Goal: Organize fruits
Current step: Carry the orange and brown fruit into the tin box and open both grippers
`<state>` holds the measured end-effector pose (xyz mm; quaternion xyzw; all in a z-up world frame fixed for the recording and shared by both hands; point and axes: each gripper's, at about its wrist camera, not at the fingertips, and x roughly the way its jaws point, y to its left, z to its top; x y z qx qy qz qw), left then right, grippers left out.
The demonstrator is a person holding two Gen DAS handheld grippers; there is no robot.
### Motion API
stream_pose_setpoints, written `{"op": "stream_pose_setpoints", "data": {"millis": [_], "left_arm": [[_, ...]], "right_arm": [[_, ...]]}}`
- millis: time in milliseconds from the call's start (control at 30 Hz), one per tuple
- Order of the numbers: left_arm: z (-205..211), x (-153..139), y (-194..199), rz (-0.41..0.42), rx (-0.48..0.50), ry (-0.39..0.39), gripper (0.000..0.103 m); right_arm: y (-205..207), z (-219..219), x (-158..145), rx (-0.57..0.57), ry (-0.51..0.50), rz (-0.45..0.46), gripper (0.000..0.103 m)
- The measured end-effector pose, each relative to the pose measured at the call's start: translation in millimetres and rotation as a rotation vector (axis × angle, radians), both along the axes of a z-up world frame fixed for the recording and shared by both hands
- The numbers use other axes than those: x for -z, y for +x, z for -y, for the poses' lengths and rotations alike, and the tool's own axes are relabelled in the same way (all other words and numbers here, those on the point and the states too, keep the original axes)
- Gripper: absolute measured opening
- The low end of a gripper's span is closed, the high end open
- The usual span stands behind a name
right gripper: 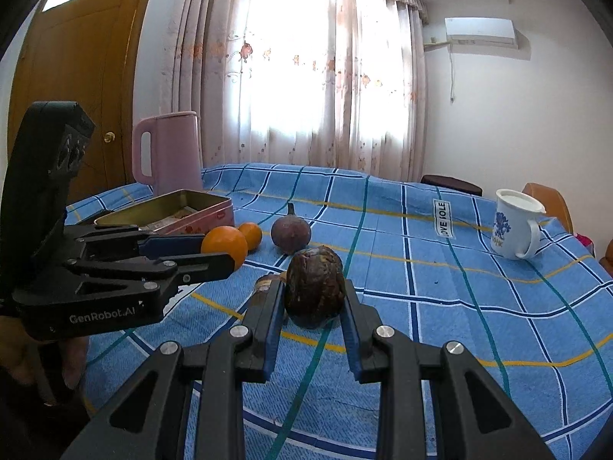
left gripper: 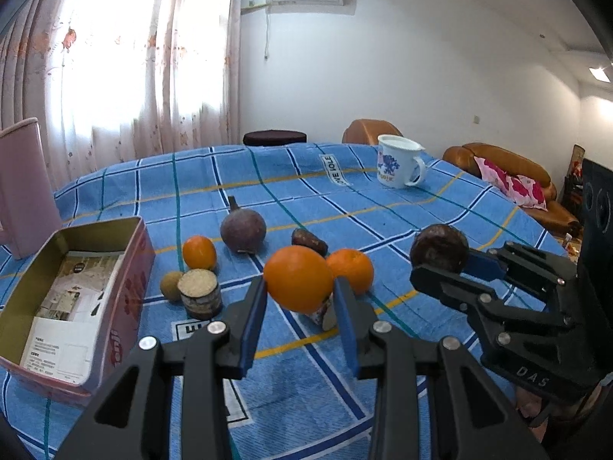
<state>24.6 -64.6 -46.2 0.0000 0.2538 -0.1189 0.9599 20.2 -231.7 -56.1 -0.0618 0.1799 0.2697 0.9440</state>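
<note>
My left gripper [left gripper: 300, 299] is shut on a large orange [left gripper: 298, 278] and holds it above the blue checked tablecloth [left gripper: 383, 207]. My right gripper [right gripper: 314, 303] is shut on a dark brown wrinkled fruit [right gripper: 314, 287], also lifted; it shows in the left wrist view [left gripper: 438, 247]. On the cloth lie two smaller oranges [left gripper: 198, 252] [left gripper: 354, 268], a purple round fruit with a stem [left gripper: 243, 230], a small dark fruit [left gripper: 308, 241] and a small tan fruit [left gripper: 171, 284]. An open pink tin [left gripper: 72, 303] lined with paper stands at the left.
A short cylinder with a grainy top [left gripper: 201, 293] stands beside the tan fruit. A white mug with blue print [left gripper: 398, 166] stands at the far right. A pink jug [right gripper: 168, 151] stands behind the tin. Another small object [left gripper: 323, 312] lies under the held orange.
</note>
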Motion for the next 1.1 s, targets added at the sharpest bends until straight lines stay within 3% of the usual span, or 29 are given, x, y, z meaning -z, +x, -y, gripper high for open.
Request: {"op": "stream_pose_setpoints", "data": {"millis": [233, 467, 800, 1100], "left_arm": [[1, -7, -5, 0.039, -0.014, 0.007, 0.037], [-15, -18, -7, 0.061, -0.049, -0.001, 0.037], [-110, -31, 4, 0.025, -0.254, -0.04, 0.037], [-171, -16, 22, -0.059, -0.366, 0.012, 0.037]], "right_arm": [[-6, 2, -1, 0.005, 0.006, 0.043, 0.03], [2, -16, -15, -0.029, -0.017, 0.027, 0.03], [31, -121, -54, -0.287, -0.068, -0.048, 0.03], [51, -212, -42, -0.384, -0.14, -0.107, 0.03]]}}
